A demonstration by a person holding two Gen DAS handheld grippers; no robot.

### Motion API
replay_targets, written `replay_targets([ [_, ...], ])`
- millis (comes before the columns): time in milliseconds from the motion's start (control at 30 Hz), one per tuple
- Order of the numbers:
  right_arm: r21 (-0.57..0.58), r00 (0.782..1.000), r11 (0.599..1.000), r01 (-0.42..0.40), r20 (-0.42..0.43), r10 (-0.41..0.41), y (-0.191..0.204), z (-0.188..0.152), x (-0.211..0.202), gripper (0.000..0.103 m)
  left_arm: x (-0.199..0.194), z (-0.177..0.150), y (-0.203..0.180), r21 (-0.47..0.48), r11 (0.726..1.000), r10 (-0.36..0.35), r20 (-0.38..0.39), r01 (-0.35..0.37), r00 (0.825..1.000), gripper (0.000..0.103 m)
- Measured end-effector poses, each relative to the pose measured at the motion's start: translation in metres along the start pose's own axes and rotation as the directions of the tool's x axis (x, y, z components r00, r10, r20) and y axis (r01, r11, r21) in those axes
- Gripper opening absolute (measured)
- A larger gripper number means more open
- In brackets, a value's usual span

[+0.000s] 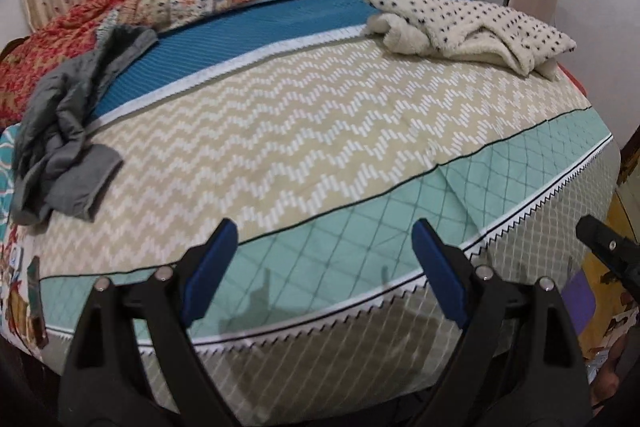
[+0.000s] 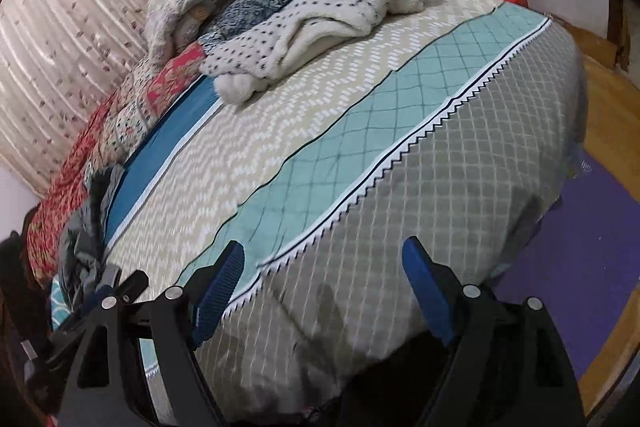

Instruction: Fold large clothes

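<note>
Here both tools hover empty over the bed's near edge, between garments by my reading. At nine o'clock in the left wrist view lies the crumpled grey garment, its long axis running roughly from seven toward one o'clock. The left gripper stands spread wide, nothing between its pads. At one o'clock the folded dotted fleece rests. The right gripper also looks parted and bare. Next, likely: reach the grey piece and spread it flat on the bedspread.
</note>
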State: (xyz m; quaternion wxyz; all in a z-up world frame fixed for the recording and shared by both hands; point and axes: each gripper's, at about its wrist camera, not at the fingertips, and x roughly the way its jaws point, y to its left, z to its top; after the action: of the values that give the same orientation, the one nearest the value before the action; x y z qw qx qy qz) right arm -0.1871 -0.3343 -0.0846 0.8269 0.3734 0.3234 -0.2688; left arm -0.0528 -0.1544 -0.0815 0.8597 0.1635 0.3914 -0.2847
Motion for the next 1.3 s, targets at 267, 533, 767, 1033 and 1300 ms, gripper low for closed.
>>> replay_targets([
  [267, -0.049, 0.999, 0.999, 0.018, 0.031, -0.017, 0.022, -0.019, -0.025, 0.021, -0.032, -0.013, 0.011, -0.008, 1.000, 0.026, 0.062, -0.026, 0.998, 0.087],
  [533, -0.034, 0.998, 0.999, 0.022, 0.064, -0.020, 0.030, -0.022, -0.037, 0.021, -0.046, -0.018, 0.012, 0.025, 0.999, 0.023, 0.089, -0.026, 0.996, 0.090],
  [767, -0.013, 0.997, 1.000, 0.020, 0.078, -0.019, 0.032, -0.021, -0.041, 0.021, -0.050, -0.022, 0.014, 0.028, 1.000, 0.001, 0.083, -0.003, 0.997, 0.094],
  [1033, -0.020, 0.998, 1.000, 0.021, 0.052, -0.020, 0.034, -0.024, -0.035, 0.021, -0.048, -0.026, 0.007, 0.047, 0.999, 0.006, 0.058, -0.009, 0.998, 0.096],
  [1300, -0.010, 1.000, 1.000, 0.014, 0.023, -0.014, 0.031, -0.027, -0.028, 0.021, -0.046, -0.033, 0.002, 0.083, 0.996, 0.016, 0.044, -0.020, 0.999, 0.096],
])
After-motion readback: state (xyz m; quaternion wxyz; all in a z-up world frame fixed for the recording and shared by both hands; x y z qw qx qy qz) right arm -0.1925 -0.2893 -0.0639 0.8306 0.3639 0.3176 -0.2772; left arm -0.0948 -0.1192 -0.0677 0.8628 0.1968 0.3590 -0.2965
